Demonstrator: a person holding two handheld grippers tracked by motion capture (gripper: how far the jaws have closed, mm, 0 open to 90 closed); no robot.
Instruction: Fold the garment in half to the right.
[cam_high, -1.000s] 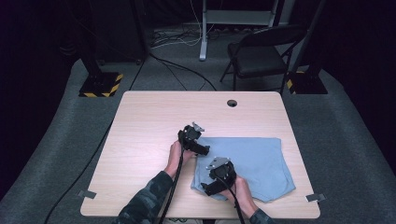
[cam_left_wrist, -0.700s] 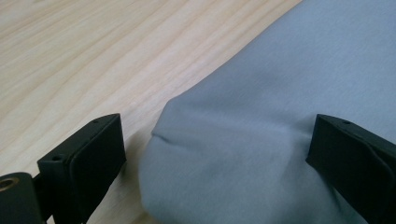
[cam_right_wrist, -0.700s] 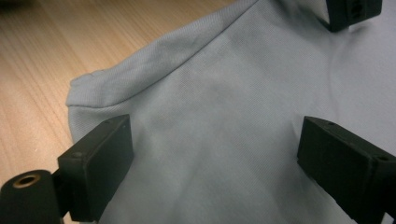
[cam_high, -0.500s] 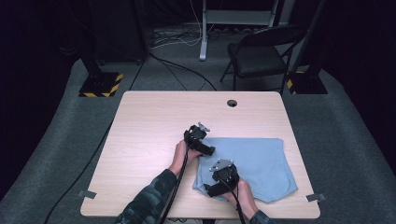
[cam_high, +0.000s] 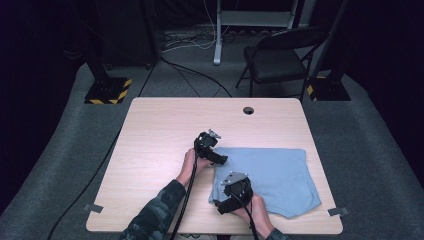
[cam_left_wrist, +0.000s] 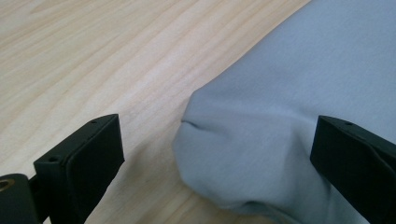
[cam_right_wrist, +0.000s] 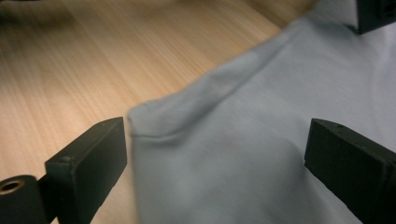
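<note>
Item: blue cloth (cam_high: 272, 180), folded flat, lying on the right half of the table (cam_high: 165, 130) toward the person's edge. Handling, as judged: light, soft and limp, will sag and slide apart in layers when lifted; not fragile, no slip risk on rubber pads. Best taken at the two left corners, pinching through all layers at the fold. Left gripper (cam_high: 218, 159): at the cloth's far left corner, jaws wide apart and released, the rounded corner (cam_left_wrist: 219, 154) lying between them with neither pad pressing on it. Right gripper (cam_high: 223, 204): at the near left corner, jaws spread wide after just opening further, corner (cam_right_wrist: 154, 121) between them, one pad just beside the edge, nothing gripped. Both tools straddle the cloth; neither holds it.
</note>
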